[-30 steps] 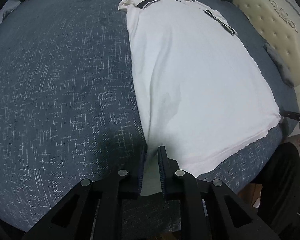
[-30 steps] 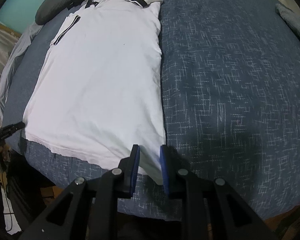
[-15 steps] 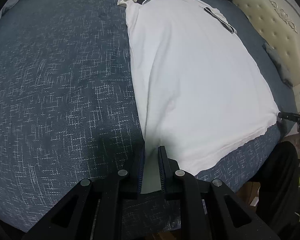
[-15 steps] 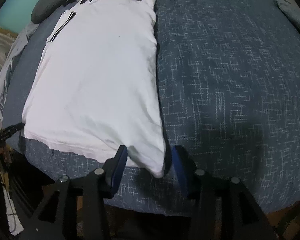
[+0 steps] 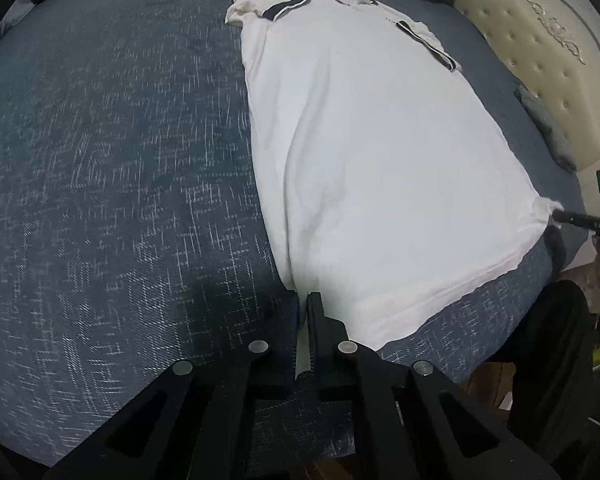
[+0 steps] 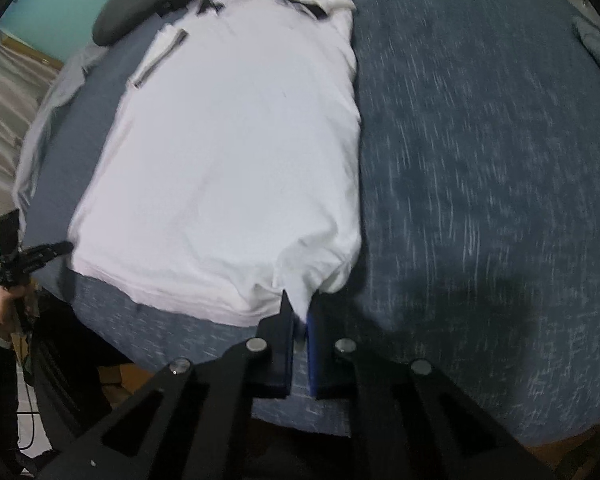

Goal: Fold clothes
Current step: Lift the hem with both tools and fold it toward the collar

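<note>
Left gripper (image 5: 304,312) and right gripper (image 6: 300,320) each clamp a hem corner of the white polo shirt (image 5: 372,152), lower centre, evidently for folding.

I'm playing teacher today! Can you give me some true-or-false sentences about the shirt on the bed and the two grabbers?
1. The white shirt lies on a blue bedspread. True.
2. The left gripper has wide-open jaws. False: they are shut on the shirt's bottom corner.
3. The right gripper pinches the shirt's other bottom corner. True.
4. The shirt's sleeve trim is red. False: it is dark with a thin white line.
5. The shirt is already folded small. False: it is spread out flat.
</note>
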`<state>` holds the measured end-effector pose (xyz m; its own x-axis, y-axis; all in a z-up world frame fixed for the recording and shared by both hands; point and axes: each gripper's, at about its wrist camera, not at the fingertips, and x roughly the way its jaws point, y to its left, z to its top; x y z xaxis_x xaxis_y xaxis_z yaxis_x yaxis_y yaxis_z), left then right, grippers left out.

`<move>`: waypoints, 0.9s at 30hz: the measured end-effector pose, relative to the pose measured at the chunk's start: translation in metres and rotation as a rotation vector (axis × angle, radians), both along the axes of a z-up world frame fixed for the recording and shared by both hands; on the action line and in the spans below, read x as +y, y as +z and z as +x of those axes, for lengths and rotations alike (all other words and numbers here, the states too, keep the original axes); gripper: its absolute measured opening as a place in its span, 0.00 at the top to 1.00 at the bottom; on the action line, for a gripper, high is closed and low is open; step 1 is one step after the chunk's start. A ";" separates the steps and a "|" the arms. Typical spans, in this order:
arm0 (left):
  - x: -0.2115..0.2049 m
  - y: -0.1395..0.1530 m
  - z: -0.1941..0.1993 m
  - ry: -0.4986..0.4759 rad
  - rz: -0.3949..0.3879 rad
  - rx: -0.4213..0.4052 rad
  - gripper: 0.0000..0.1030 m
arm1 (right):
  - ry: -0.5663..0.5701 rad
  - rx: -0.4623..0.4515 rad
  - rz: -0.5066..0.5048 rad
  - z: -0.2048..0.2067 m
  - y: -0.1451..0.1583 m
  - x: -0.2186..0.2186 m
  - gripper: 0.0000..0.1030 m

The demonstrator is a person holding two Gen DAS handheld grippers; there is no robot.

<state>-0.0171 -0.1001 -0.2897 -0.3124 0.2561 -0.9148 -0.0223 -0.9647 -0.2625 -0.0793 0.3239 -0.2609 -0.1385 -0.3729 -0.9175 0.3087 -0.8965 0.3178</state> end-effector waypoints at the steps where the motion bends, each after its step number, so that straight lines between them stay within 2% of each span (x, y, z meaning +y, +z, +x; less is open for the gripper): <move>1: 0.001 0.003 -0.001 -0.003 -0.004 0.006 0.96 | -0.002 0.012 -0.011 -0.001 0.006 -0.002 0.96; 5: 0.004 0.012 -0.003 -0.016 -0.010 0.024 0.97 | -0.004 0.057 -0.046 -0.014 0.033 -0.004 0.96; 8: 0.004 0.017 -0.004 -0.019 -0.013 0.034 0.97 | 0.000 0.076 -0.055 -0.034 0.058 0.019 0.96; 12: -0.006 0.026 0.006 -0.020 -0.009 0.052 0.97 | 0.000 0.090 -0.065 -0.039 0.053 0.028 0.96; 17: -0.003 0.038 0.004 -0.019 -0.005 0.078 0.97 | -0.011 0.099 -0.079 -0.034 0.060 0.036 0.96; 21: -0.005 0.050 -0.009 -0.014 -0.001 0.103 0.97 | -0.017 0.114 -0.098 -0.035 0.066 0.038 0.96; 27: -0.008 0.076 -0.031 -0.010 0.001 0.147 0.97 | -0.012 0.156 -0.120 -0.044 0.090 0.035 0.96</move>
<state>-0.0478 -0.1078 -0.2137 -0.4405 0.2608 -0.8590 -0.0704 -0.9640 -0.2566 -0.1237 0.3593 -0.1704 -0.2809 -0.4762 -0.8333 0.3524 -0.8587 0.3720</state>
